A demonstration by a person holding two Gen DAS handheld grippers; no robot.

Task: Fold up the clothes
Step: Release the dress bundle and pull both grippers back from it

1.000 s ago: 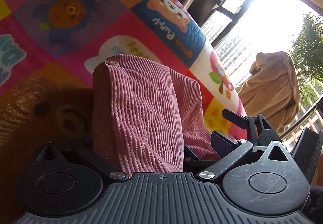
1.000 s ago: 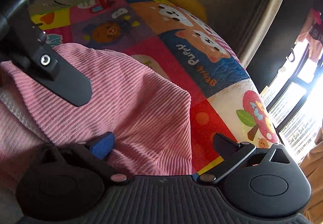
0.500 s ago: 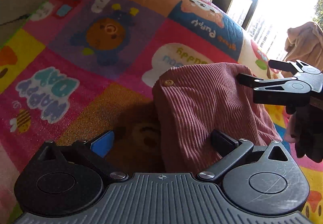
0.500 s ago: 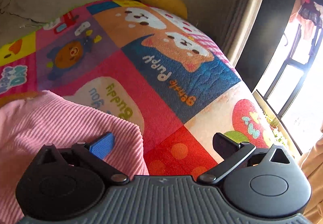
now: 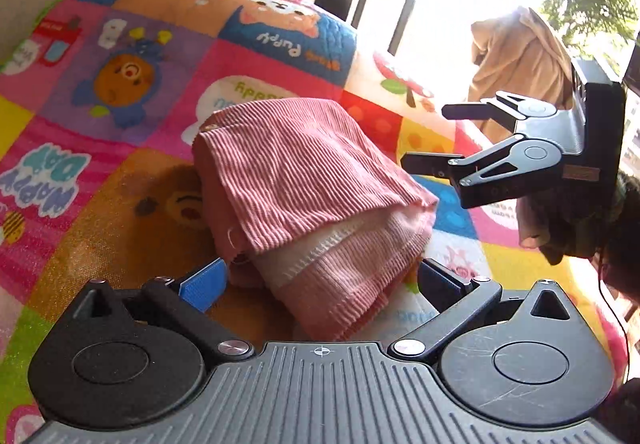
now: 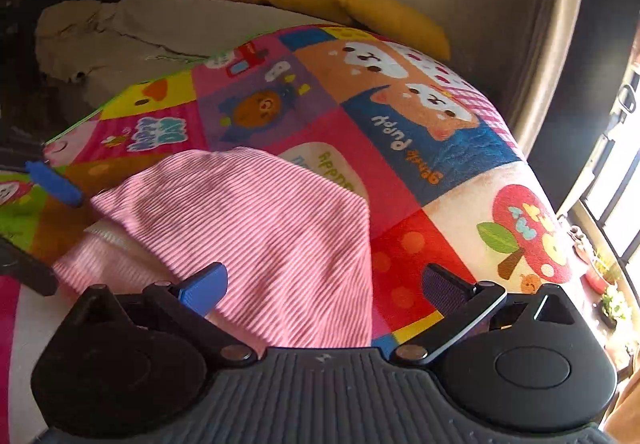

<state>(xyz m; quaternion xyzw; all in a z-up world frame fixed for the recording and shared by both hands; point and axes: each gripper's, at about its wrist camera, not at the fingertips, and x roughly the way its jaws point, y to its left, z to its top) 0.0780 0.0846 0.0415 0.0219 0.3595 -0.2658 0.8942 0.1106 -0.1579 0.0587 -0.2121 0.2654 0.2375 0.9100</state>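
Progress: pink ribbed garment [image 5: 304,200] lies folded in a bundle mid-mat [image 5: 120,56] | your left gripper [image 5: 320,280] and right gripper [image 6: 324,284] gape, empty | left: probably tidy loose bottom hem.

Folded pink garment [image 5: 304,188] lies on the patchwork mat [image 5: 132,56] — both grippers' jaws spread, empty.

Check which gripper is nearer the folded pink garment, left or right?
Left. The left gripper has open fingers straddling the folded pink garment's near edge; the right gripper, also open, hovers just off its far right side.
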